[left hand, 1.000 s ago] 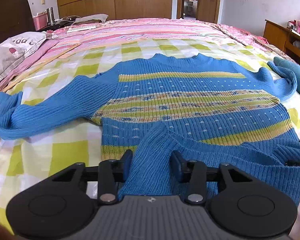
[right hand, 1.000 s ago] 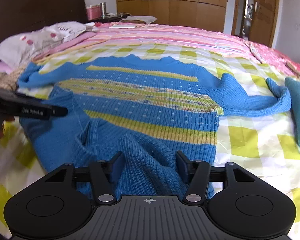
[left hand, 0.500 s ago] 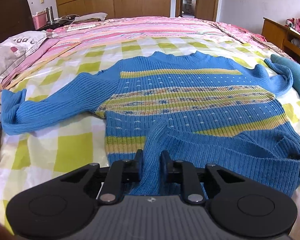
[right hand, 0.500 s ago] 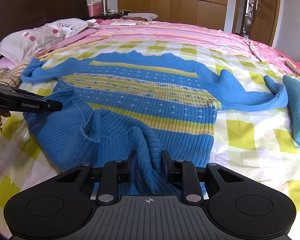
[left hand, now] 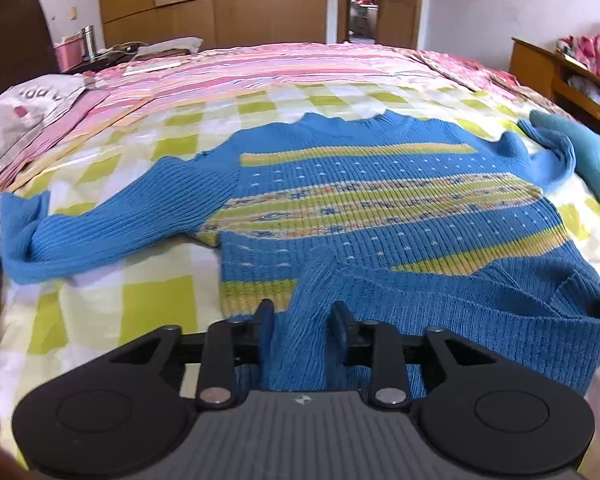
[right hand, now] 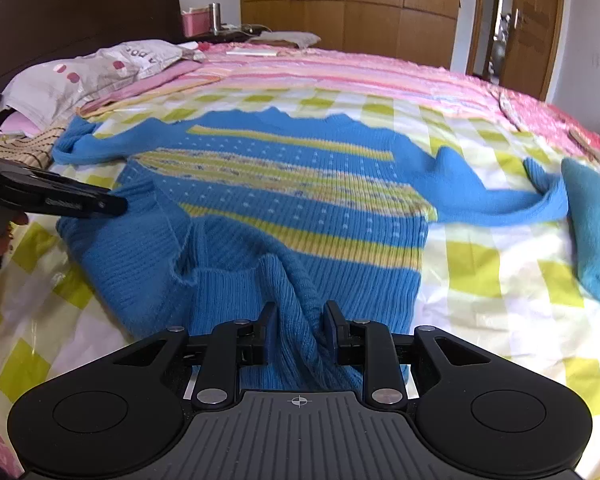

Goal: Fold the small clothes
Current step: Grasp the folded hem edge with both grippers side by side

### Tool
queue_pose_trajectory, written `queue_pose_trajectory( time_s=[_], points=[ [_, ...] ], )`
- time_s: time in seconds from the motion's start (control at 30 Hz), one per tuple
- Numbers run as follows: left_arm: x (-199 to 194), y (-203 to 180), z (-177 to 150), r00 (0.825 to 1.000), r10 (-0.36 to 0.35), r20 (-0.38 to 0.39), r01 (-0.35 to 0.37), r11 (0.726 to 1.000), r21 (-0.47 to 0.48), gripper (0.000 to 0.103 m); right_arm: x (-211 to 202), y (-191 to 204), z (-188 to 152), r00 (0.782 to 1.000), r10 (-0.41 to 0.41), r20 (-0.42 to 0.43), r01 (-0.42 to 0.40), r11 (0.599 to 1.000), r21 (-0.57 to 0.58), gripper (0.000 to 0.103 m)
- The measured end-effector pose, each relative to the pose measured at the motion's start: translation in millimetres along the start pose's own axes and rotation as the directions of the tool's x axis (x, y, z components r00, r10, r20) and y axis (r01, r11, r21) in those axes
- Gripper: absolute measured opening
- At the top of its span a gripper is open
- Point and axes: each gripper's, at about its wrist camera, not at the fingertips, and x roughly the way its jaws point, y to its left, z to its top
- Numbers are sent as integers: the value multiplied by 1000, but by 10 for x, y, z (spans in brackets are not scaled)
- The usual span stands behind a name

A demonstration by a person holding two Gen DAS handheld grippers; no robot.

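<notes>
A blue knit sweater (left hand: 380, 208) with yellow and patterned stripes lies spread on the checked bedsheet (left hand: 152, 304), sleeves out to both sides. Its bottom hem is turned up toward the chest. My left gripper (left hand: 302, 316) straddles a raised ridge of the hem on the sweater's left side. Its jaws are opening and the pads stand just off the knit. My right gripper (right hand: 300, 316) sits at the hem of the sweater (right hand: 300, 184) further right. Its jaws are opening too, but the bunched fold still fills the gap and touches both pads. The left gripper (right hand: 80, 204) shows at the right wrist view's left edge, held by a hand.
A folded teal cloth (right hand: 596, 232) lies on the bed by the sweater's right cuff. A pillow (right hand: 100, 72) and pink striped bedding lie toward the dark headboard. A wooden shelf (left hand: 560, 72) stands right of the bed, wardrobes and a door behind.
Both pairs of jaws closed tight on the hem fold half a second ago and have since widened, the left more than the right. The hands stayed in place.
</notes>
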Motion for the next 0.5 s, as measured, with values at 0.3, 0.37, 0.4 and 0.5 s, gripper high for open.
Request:
queue_pose_trajectory(
  time_s=[0.3, 0.37, 0.4, 0.5],
  points=[
    [116, 5, 38, 999, -37, -16, 38, 999, 12, 42, 55, 40, 45, 1000, 4, 16, -3, 998, -61, 32],
    [89, 15, 29, 998, -56, -29, 57, 998, 10, 33, -19, 58, 41, 999, -2, 52, 5, 998, -67, 32],
    [78, 16, 22, 997, -63, -33, 63, 998, 7, 29, -64, 76, 35, 998, 7, 69, -1, 997, -81, 32],
    [60, -16, 9, 997, -65, -34, 66, 998, 16, 24, -20, 117, 30, 998, 35, 43, -30, 993, -117, 32]
  ],
)
